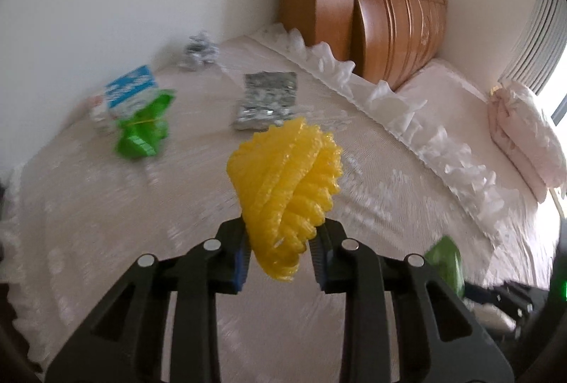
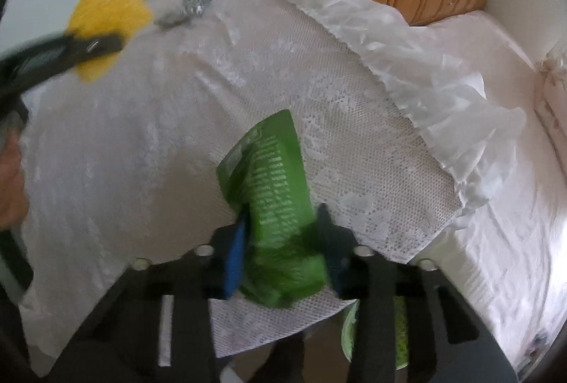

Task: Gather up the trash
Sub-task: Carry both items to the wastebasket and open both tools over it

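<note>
My left gripper [image 1: 281, 241] is shut on a yellow foam net [image 1: 283, 177], held up above the lace bedspread [image 1: 106, 206]. Beyond it on the bed lie a blue-and-white carton [image 1: 124, 92], a green wrapper [image 1: 145, 128], a flat silver foil packet [image 1: 267, 99] and crumpled foil [image 1: 198, 51] by the wall. My right gripper [image 2: 283, 241] is shut on a green printed packet [image 2: 273, 177] near the bed's front edge. In the right wrist view the left gripper [image 2: 92, 44] and its yellow net [image 2: 110, 11] appear blurred at the upper left.
A wooden headboard [image 1: 389, 11] stands behind the bed, with a white ruffled edge [image 1: 389, 99] and a pink pillow [image 1: 524, 135] to the right. Window blinds [image 1: 542, 39] are at far right. Something green [image 2: 375, 330] shows below the bed edge. Dark clutter [image 1: 503, 298] lies low right.
</note>
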### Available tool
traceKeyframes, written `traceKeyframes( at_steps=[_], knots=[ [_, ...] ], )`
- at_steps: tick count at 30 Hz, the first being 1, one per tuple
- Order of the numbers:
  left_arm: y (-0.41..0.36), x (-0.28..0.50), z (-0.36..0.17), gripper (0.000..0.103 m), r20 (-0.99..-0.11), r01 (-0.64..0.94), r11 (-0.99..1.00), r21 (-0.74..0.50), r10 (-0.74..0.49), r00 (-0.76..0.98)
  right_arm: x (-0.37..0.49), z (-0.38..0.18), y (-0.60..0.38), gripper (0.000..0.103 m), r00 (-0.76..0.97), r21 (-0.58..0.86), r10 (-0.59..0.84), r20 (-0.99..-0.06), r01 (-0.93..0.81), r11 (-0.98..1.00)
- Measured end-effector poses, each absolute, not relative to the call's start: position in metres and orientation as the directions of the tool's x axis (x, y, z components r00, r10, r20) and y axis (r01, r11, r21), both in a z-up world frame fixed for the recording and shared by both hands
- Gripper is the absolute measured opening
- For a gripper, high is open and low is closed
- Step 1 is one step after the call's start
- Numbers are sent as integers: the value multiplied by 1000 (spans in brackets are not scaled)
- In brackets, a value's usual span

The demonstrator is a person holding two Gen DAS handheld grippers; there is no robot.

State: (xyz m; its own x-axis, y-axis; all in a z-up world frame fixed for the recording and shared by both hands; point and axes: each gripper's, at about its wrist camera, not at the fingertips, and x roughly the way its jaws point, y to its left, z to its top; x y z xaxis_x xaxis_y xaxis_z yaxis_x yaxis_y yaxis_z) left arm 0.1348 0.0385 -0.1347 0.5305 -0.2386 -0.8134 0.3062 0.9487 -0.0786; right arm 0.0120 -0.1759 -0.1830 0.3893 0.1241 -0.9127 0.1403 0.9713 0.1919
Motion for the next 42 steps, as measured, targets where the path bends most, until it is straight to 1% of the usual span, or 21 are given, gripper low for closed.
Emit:
traceKeyframes(
  at_steps=[8, 12, 16, 19, 21, 26, 30, 35, 36, 39, 42],
  knots=[
    [81, 68, -115, 28, -802, 282, 957, -71, -223, 554, -1, -164, -180, 34, 491, 397, 284, -824, 141, 907],
    [75, 35, -109, 28, -804, 340, 937, -79, -261, 534, -19, -153, -183, 34, 522, 430, 299, -799, 148, 891],
    [45, 5, -102, 28, -797, 450, 887, -106, -346, 494, -54, -143, -197, 34, 548, 411, 252, -798, 188, 892],
    [10, -21, -96, 28, -786, 572, 808, -144, -444, 429, -98, -136, -219, 34, 554, 363, 170, -815, 261, 894],
    [-16, -42, -95, 28, -783, 656, 739, -154, -496, 375, -133, -133, -238, 34, 543, 311, 88, -835, 334, 890],
    [-71, -86, -101, 28, -799, 803, 577, -150, -549, 245, -202, -135, -275, 34, 493, 207, -71, -867, 486, 849],
    [-102, -105, -101, 28, -803, 852, 503, -146, -563, 195, -240, -148, -305, 34, 456, 189, -136, -880, 597, 780],
    [-128, -116, -101, 28, -808, 874, 466, -138, -563, 173, -258, -188, -336, 34, 394, 160, -164, -905, 670, 725],
    [-129, -121, -102, 28, -809, 876, 463, -137, -563, 172, -256, -207, -343, 34, 372, 156, -158, -915, 686, 711],
    [-135, -128, -105, 28, -816, 875, 464, -134, -553, 168, -257, -236, -361, 34, 346, 180, -113, -931, 708, 683],
    [-140, -132, -106, 28, -822, 873, 472, -122, -541, 178, -258, -245, -371, 34, 357, 219, -75, -931, 712, 667]
  ],
)
